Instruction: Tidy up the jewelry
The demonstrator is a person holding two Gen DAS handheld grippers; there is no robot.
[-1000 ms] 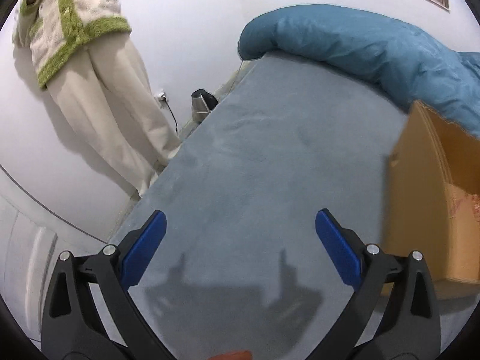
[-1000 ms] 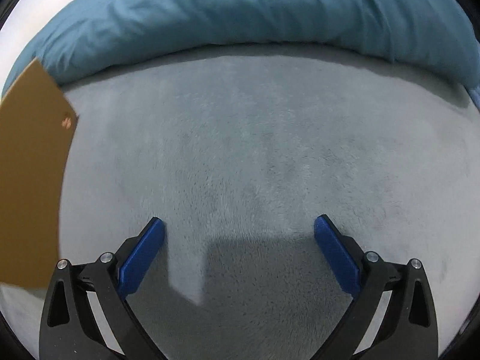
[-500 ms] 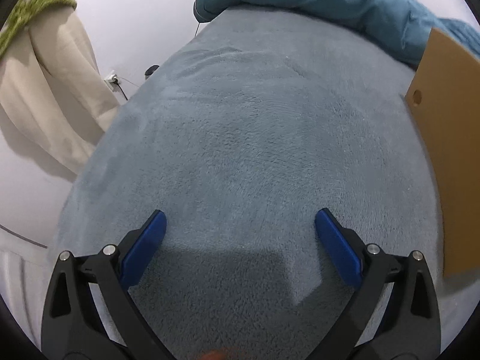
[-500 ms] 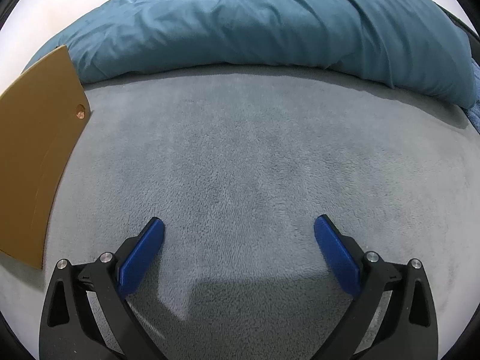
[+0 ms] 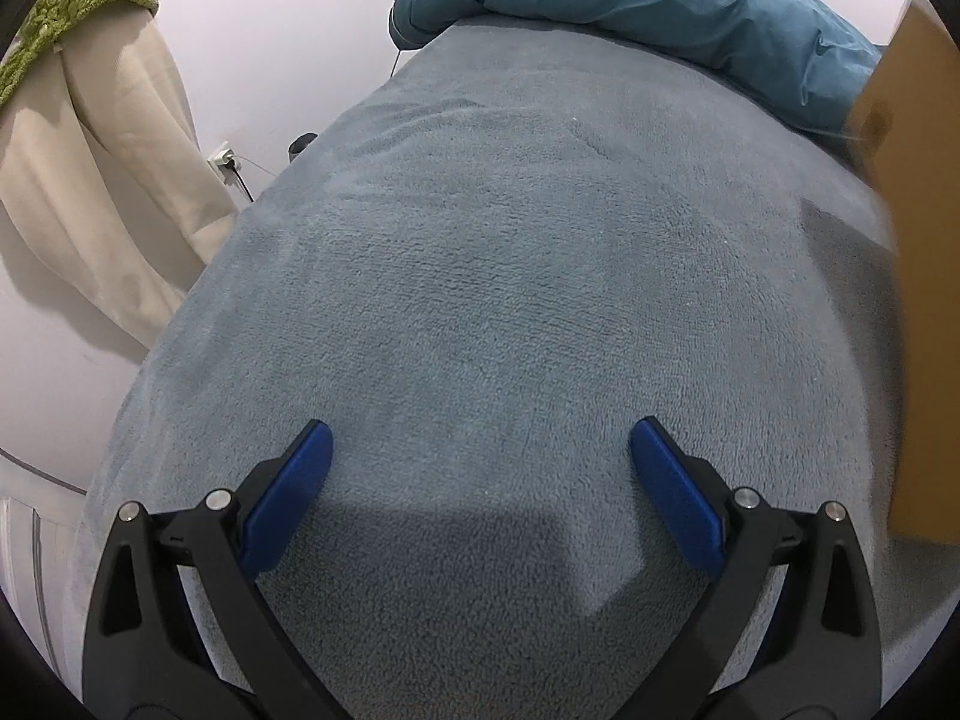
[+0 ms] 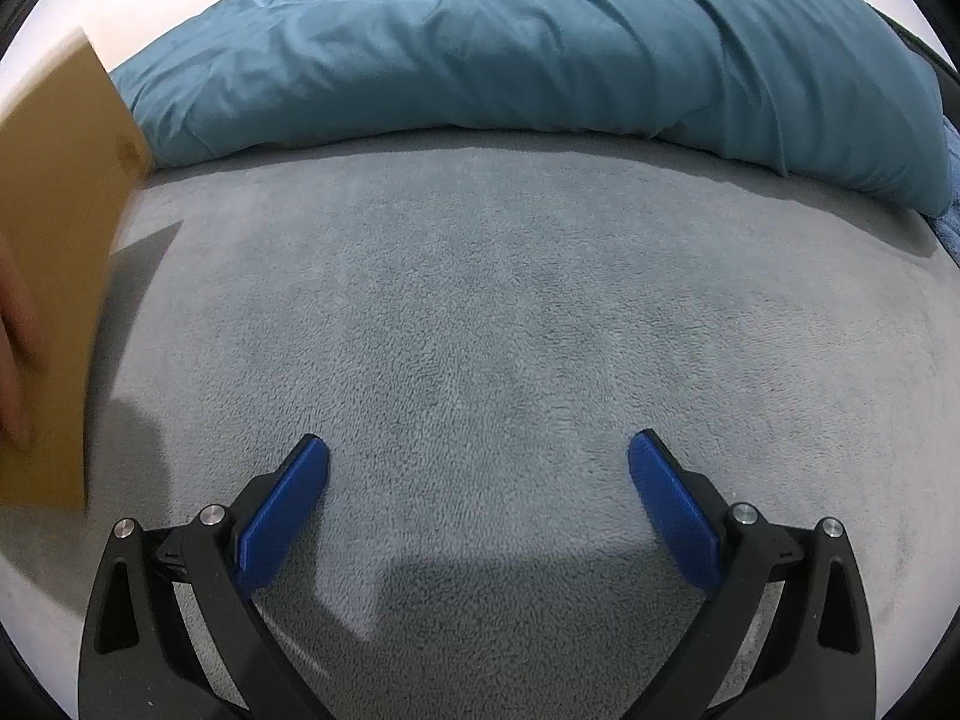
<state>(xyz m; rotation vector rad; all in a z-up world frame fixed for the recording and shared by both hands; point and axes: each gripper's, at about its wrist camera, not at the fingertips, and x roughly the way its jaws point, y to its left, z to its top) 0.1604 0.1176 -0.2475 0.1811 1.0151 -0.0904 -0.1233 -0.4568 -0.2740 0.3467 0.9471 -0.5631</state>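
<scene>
No jewelry shows in either view. My left gripper (image 5: pixel 480 450) hangs open over the grey-blue fleece blanket (image 5: pixel 510 276), nothing between its blue pads. My right gripper (image 6: pixel 478 462) is open too, above the same blanket (image 6: pixel 510 300). A brown cardboard box (image 5: pixel 918 276) stands at the right edge of the left wrist view. In the right wrist view the box (image 6: pixel 54 276) is at the far left, blurred, with a person's hand (image 6: pixel 15 360) on its side.
A rumpled teal duvet (image 6: pixel 510 48) lies along the far side of the bed. A person in cream trousers (image 5: pixel 78 180) stands at the left by the white wall, near a wall socket (image 5: pixel 225 159). The bed's left edge drops off near that person.
Both grippers have tilted and shifted over the blanket, staying open. The cardboard box is being moved: a hand now shows on it and it is blurred.
</scene>
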